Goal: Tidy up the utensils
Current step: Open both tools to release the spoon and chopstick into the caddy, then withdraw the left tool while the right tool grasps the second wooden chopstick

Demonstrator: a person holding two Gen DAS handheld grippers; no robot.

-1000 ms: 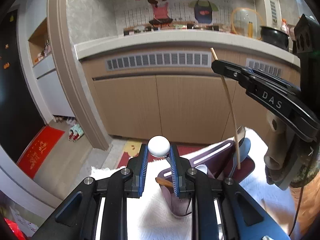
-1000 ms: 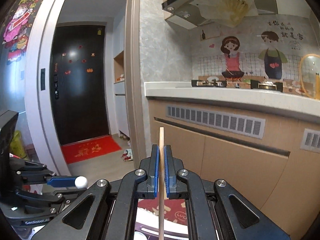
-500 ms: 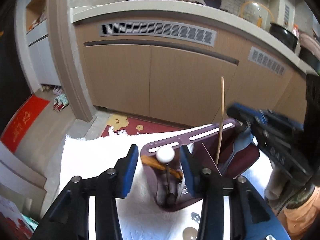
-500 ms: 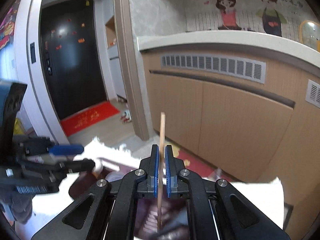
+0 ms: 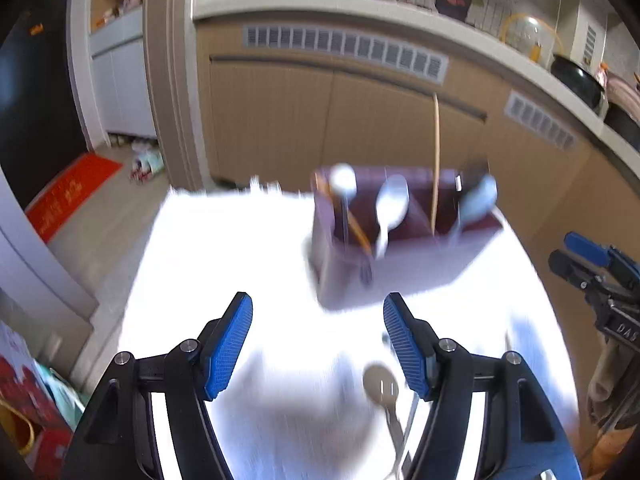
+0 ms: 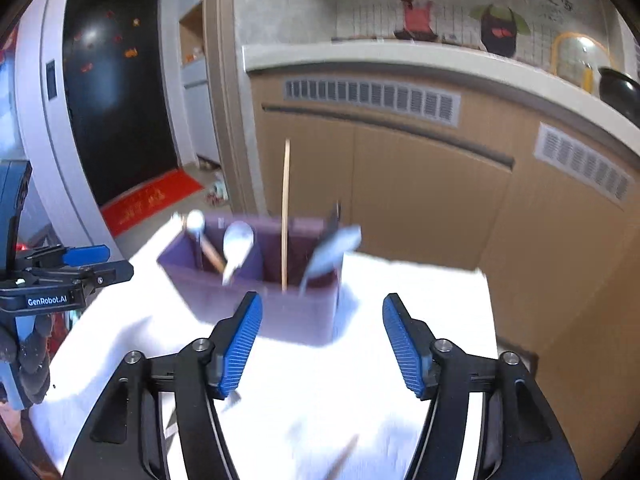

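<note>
Left wrist view shows your left tool [image 5: 318,338] with jaws opening and nothing between them, above the white-covered counter [image 5: 240,248]. Ahead stands the purple utensil holder [image 5: 344,256], holding a white-knobbed utensil [image 5: 343,179], a white spoon [image 5: 394,204], a chopstick [image 5: 436,160] and a blue spoon [image 5: 478,200]. Your right tool [image 6: 322,342] is likewise opening and empty, just before the holder. A slotted metal utensil [image 5: 382,390] lies on the cloth.

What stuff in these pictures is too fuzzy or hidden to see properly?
- Left wrist view: the slotted metal utensil on the white cloth is blurred, its handle cut off by the bottom edge.
- Both views: the utensils' lower ends are hidden inside the purple holder.
- Right wrist view: a brown stick at the bottom is too smeared to name.
</note>
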